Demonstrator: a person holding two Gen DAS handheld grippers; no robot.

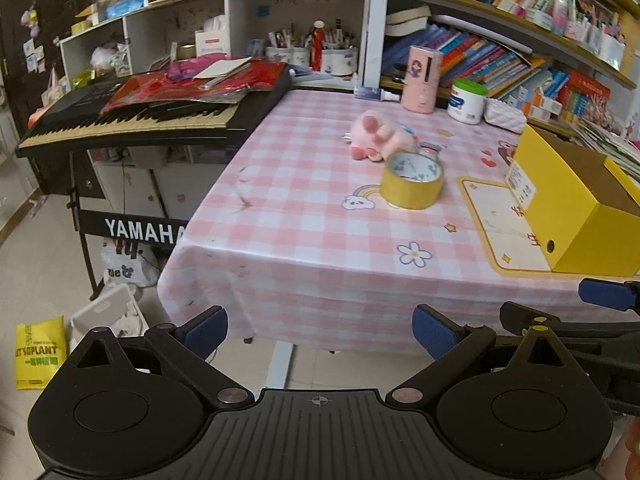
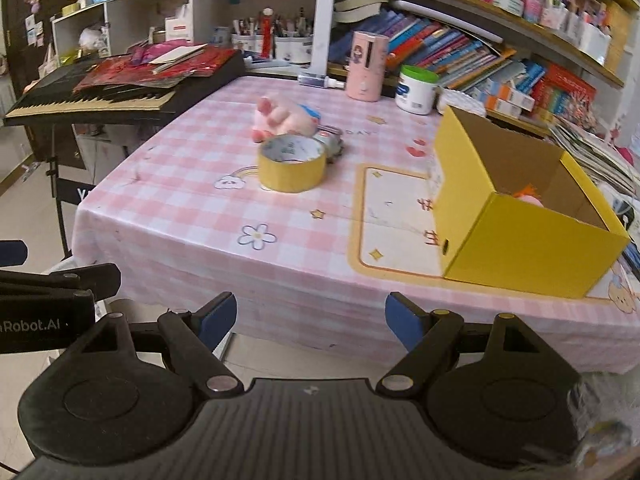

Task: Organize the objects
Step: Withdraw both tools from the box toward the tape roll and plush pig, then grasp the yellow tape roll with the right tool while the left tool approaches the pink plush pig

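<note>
A yellow tape roll (image 1: pixel 411 181) lies flat on the pink checked tablecloth (image 1: pixel 304 216), also in the right wrist view (image 2: pixel 291 168). A pink plush toy (image 1: pixel 380 134) (image 2: pixel 282 118) lies just behind it, with a small grey object (image 2: pixel 330 140) beside them. An open yellow box (image 1: pixel 576 204) (image 2: pixel 524 208) stands on the right; something pink and orange (image 2: pixel 530 197) shows inside. My left gripper (image 1: pixel 320 330) is open and empty, off the table's front edge. My right gripper (image 2: pixel 311 320) is open and empty, also short of the front edge.
A Yamaha keyboard (image 1: pixel 132 116) piled with red papers stands left of the table. A pink cylinder (image 1: pixel 422 80), a white jar (image 1: pixel 466 100) and a small bottle (image 1: pixel 376 94) stand at the table's back. Bookshelves (image 2: pixel 500 40) fill the right. Bags and a white bin (image 1: pixel 108 316) sit on the floor.
</note>
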